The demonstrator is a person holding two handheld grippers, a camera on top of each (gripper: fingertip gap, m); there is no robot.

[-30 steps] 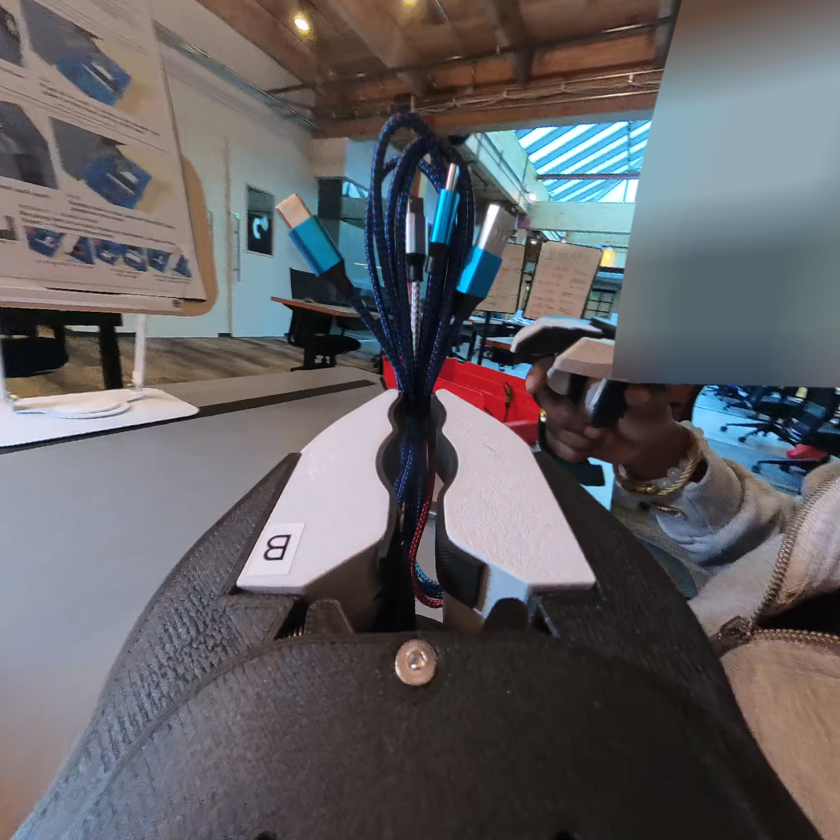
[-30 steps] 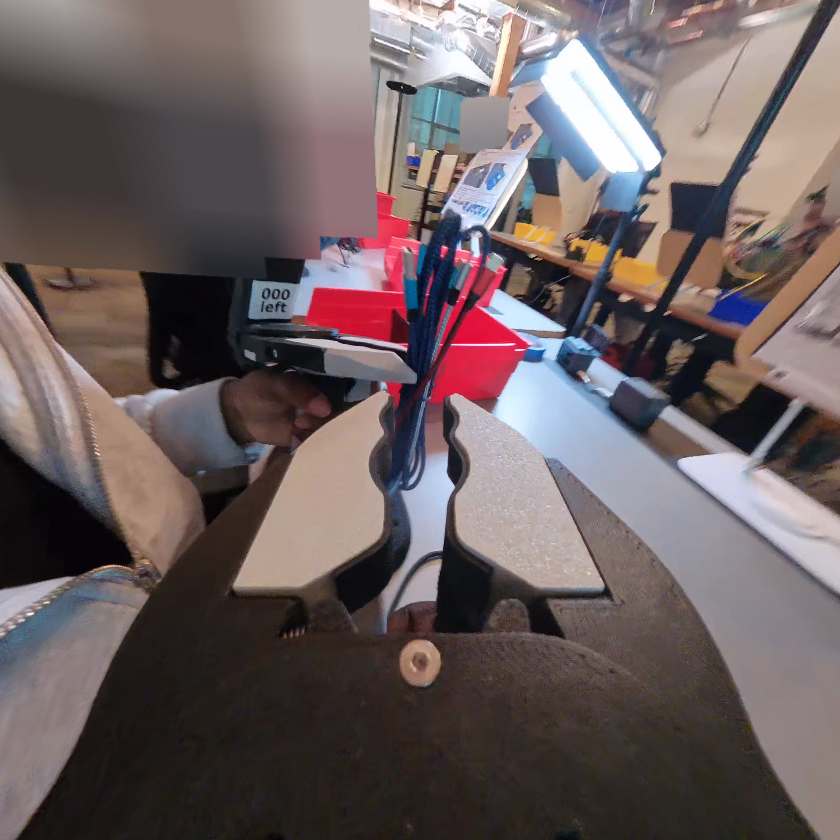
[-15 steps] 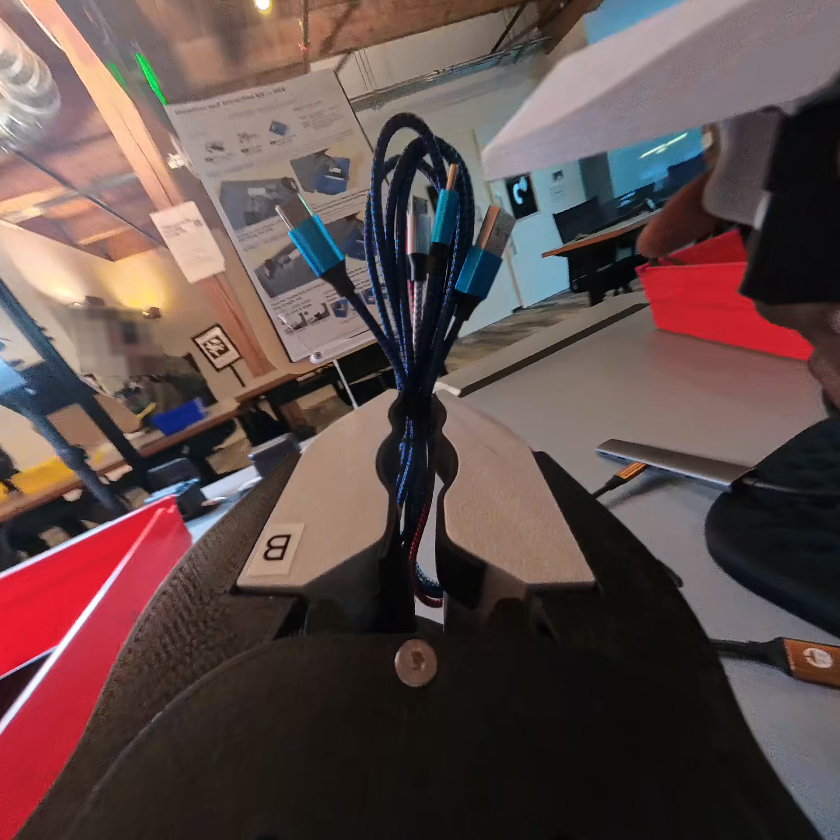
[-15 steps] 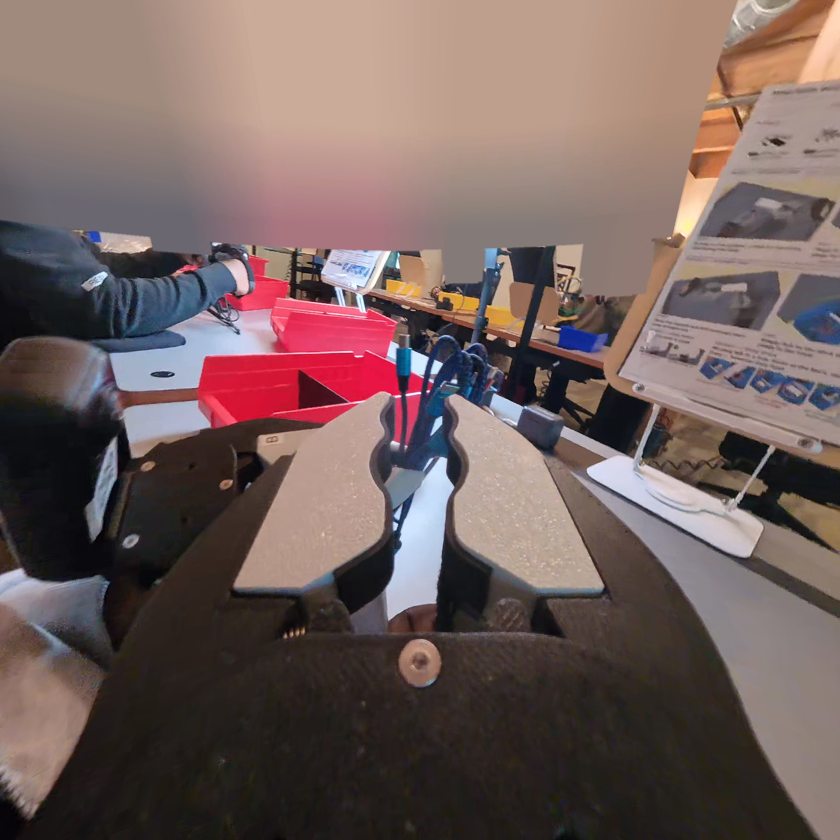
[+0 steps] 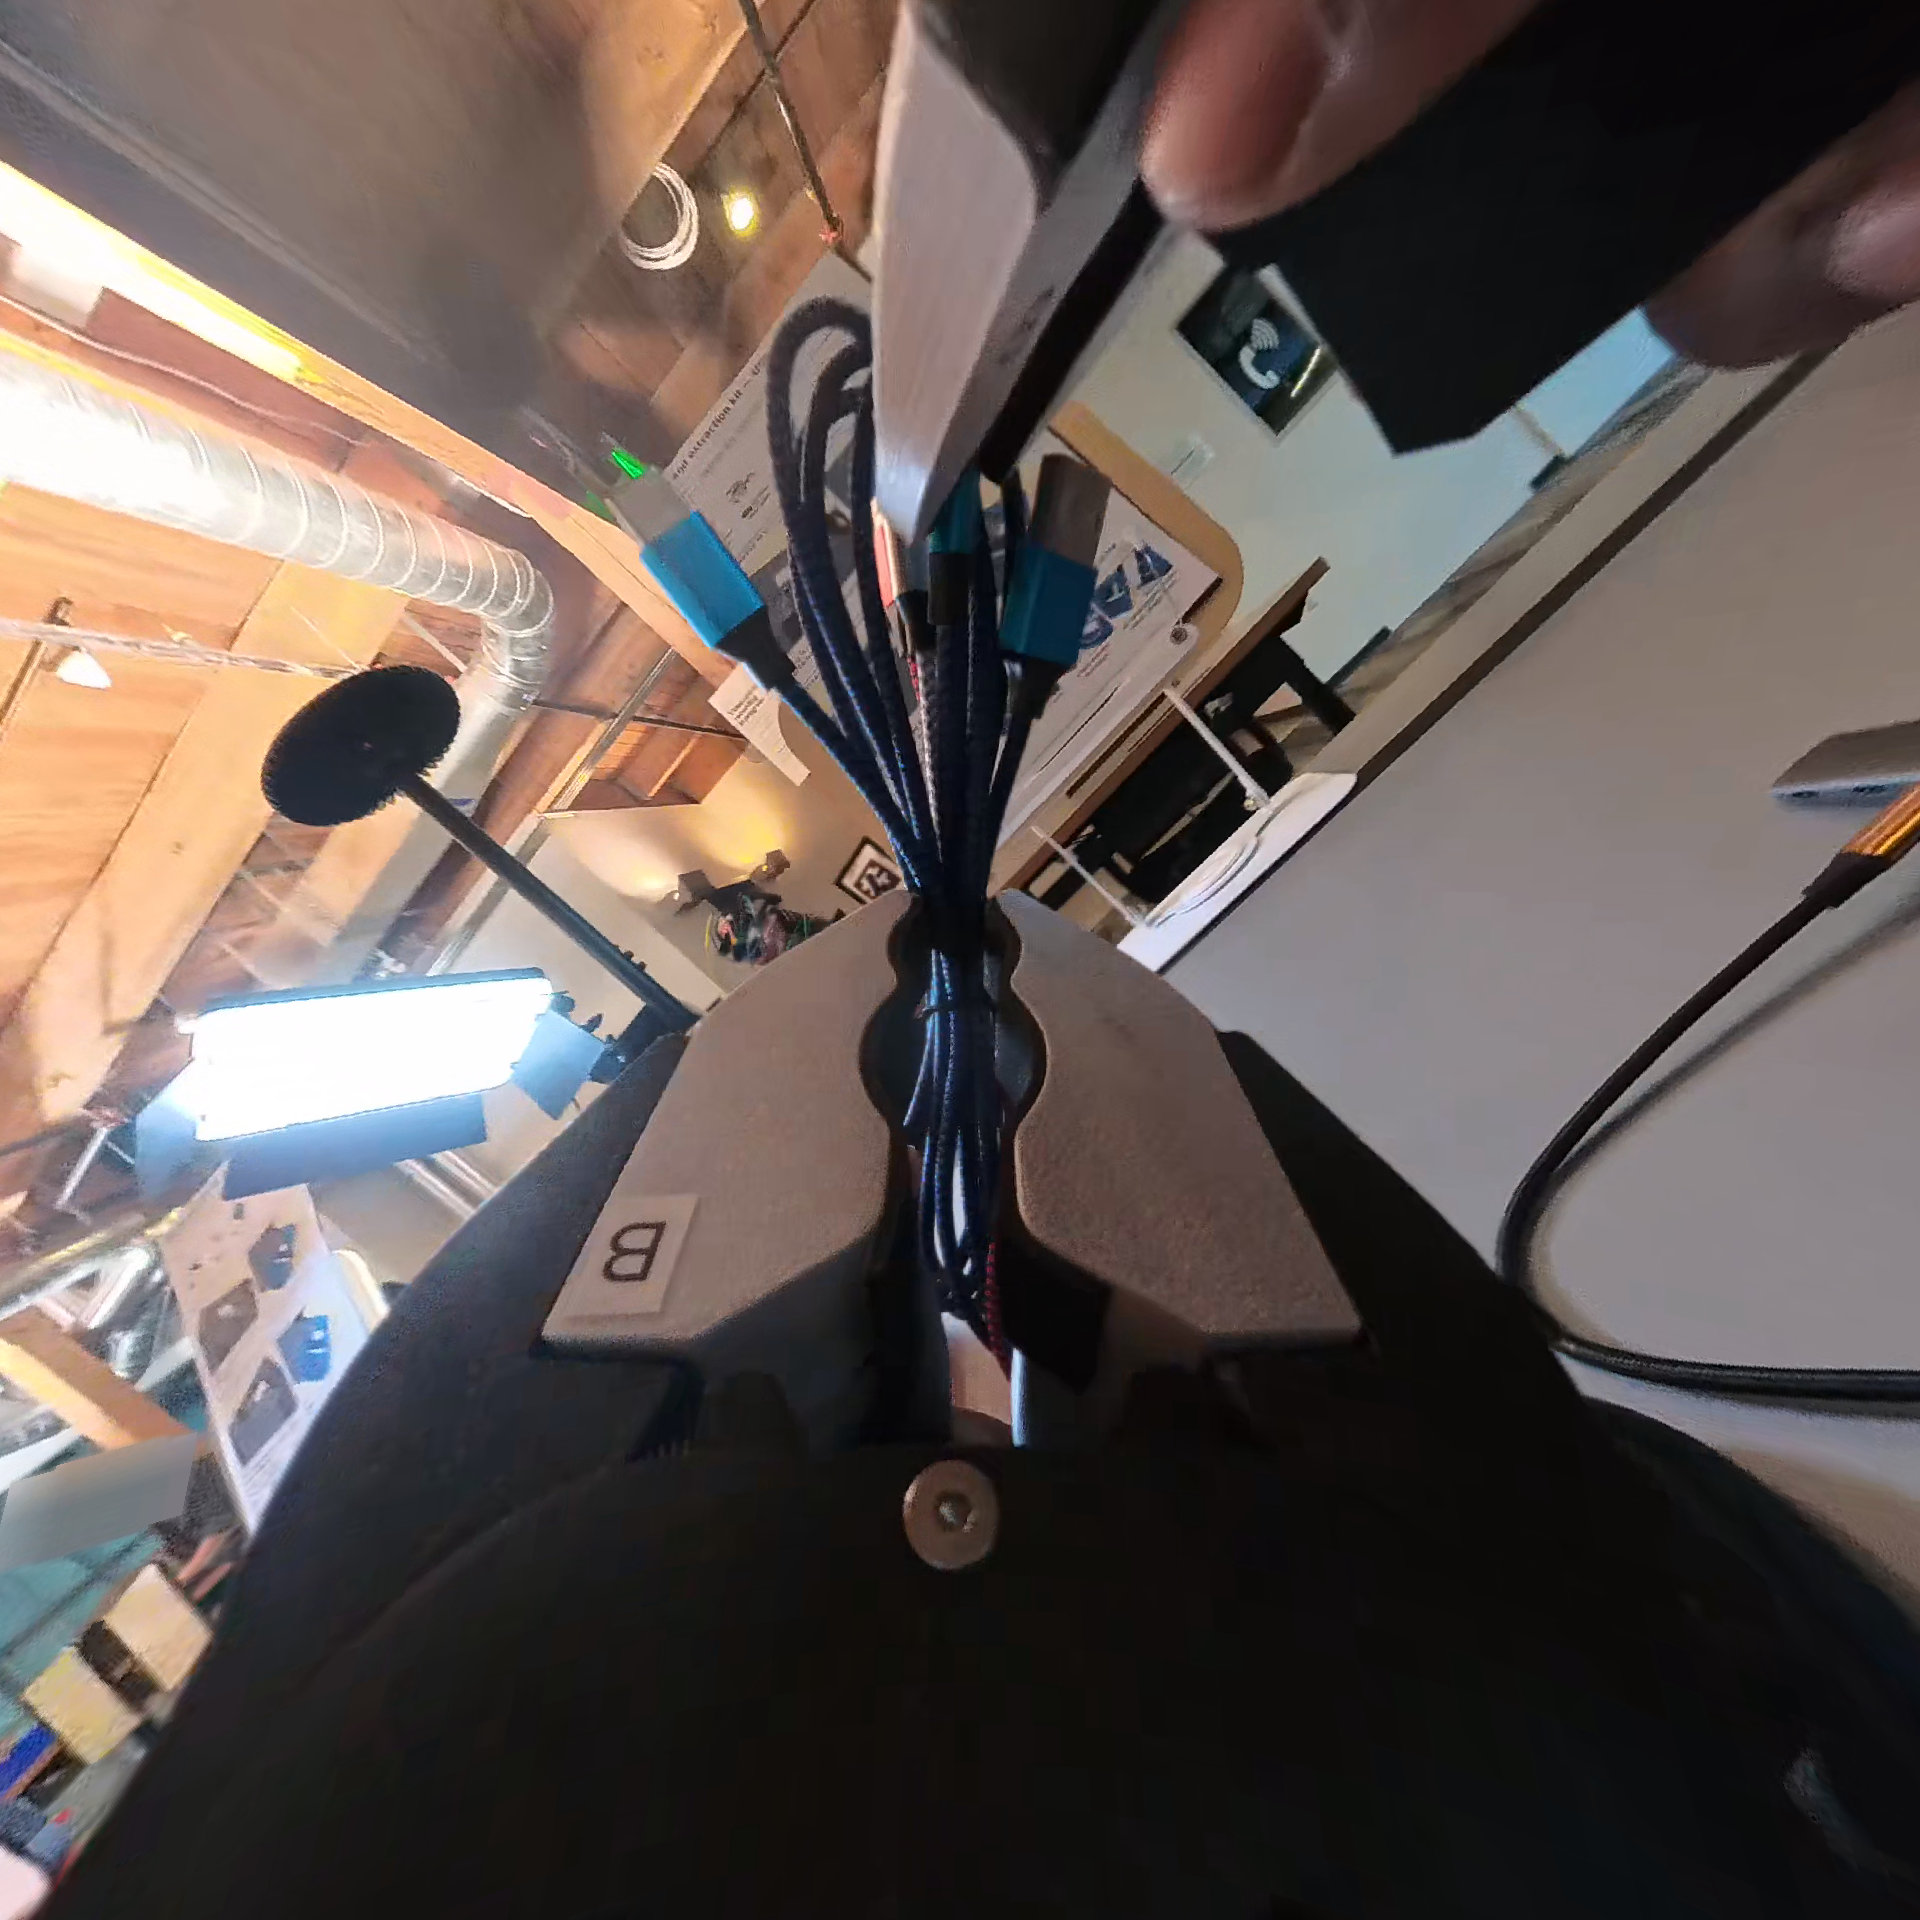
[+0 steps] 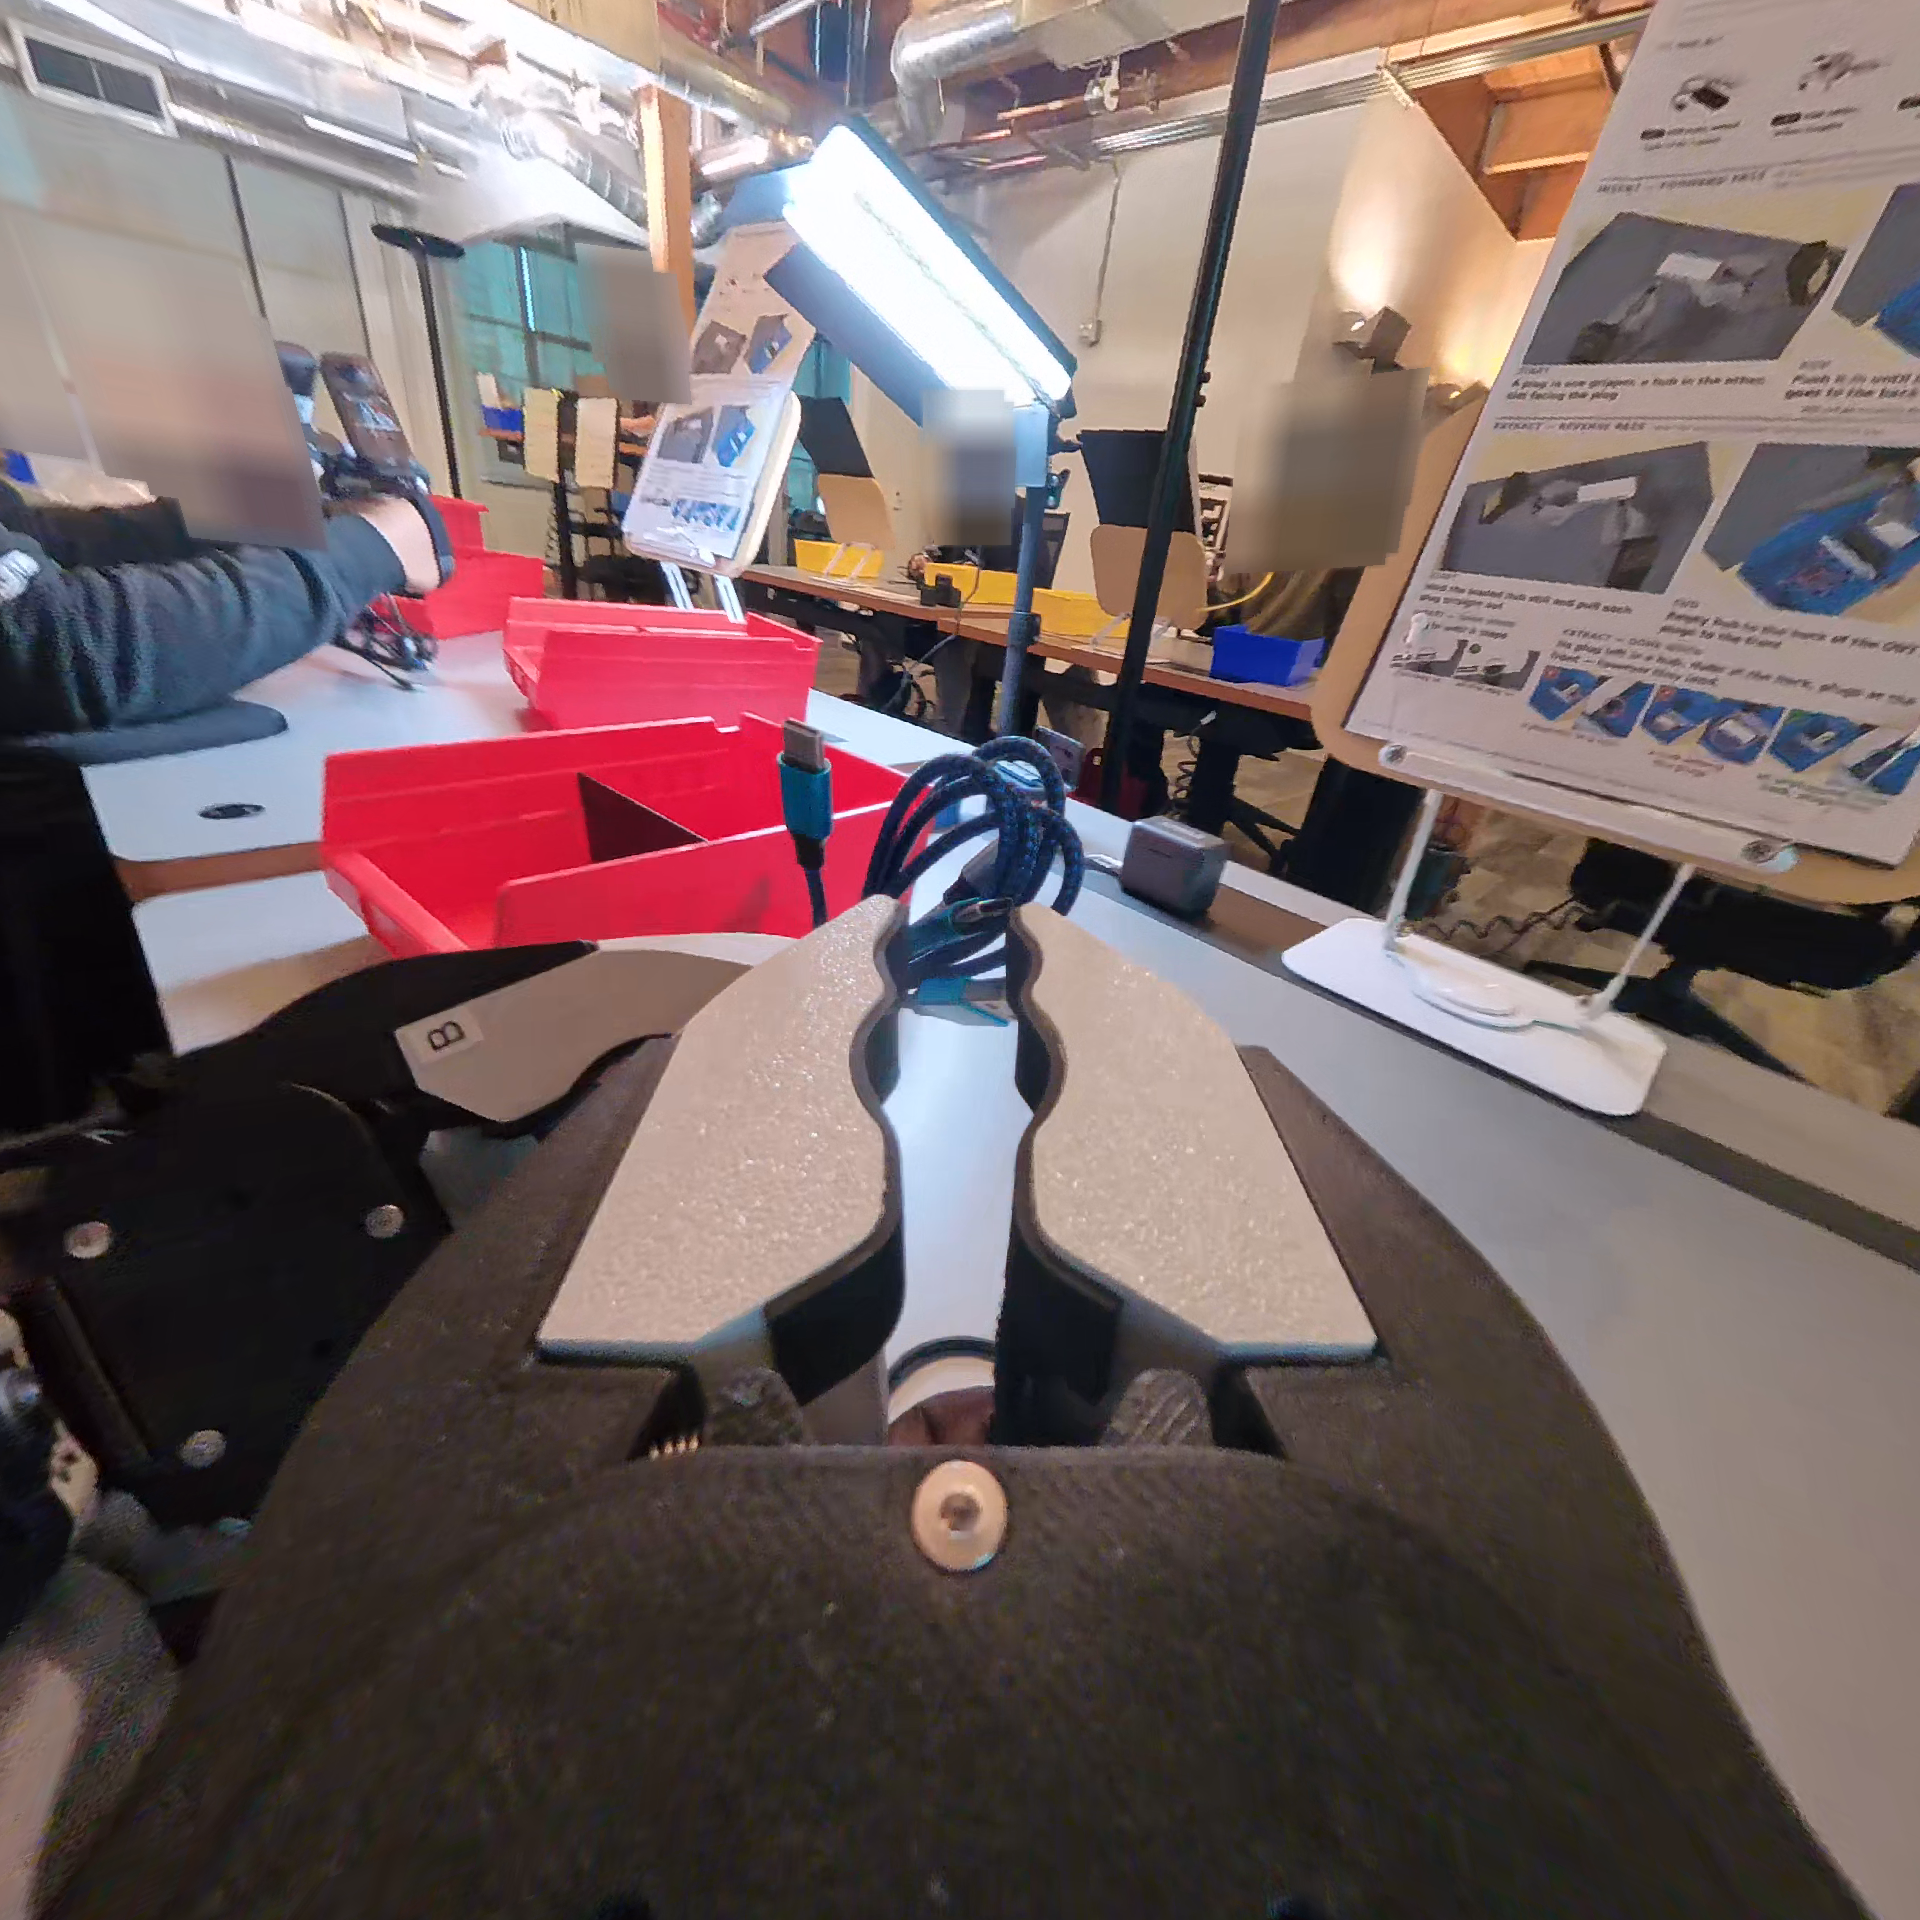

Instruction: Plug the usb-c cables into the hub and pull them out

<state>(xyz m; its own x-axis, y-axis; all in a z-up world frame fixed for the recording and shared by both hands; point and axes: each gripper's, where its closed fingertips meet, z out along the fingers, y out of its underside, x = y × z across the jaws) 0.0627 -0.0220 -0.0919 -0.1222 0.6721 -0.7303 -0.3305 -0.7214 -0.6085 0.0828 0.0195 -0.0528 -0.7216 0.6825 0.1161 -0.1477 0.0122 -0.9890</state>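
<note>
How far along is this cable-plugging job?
Gathered: the left tongs clamp the bundle of blue braided cables. In hand: the open right tongs straddle one teal metal plug, not gripping yet. Left: all plugging and unplugging; the slim silver hub lies apart on the grey table.

The left gripper [image 5: 954,920] is clamped tight, tilted upward; the right gripper [image 6: 951,925] reaches over it, fingers slightly parted.

- Braided dark-blue fabric-sheathed cable bundle [image 5: 940,727], with glossy turquoise metallic plug shells.
- Grainy matt grey gripper fingers [image 6: 748,1132].
- Glossy red plastic bin [image 6: 582,831].
- Smooth matt grey tabletop [image 6: 1621,1299].
</note>
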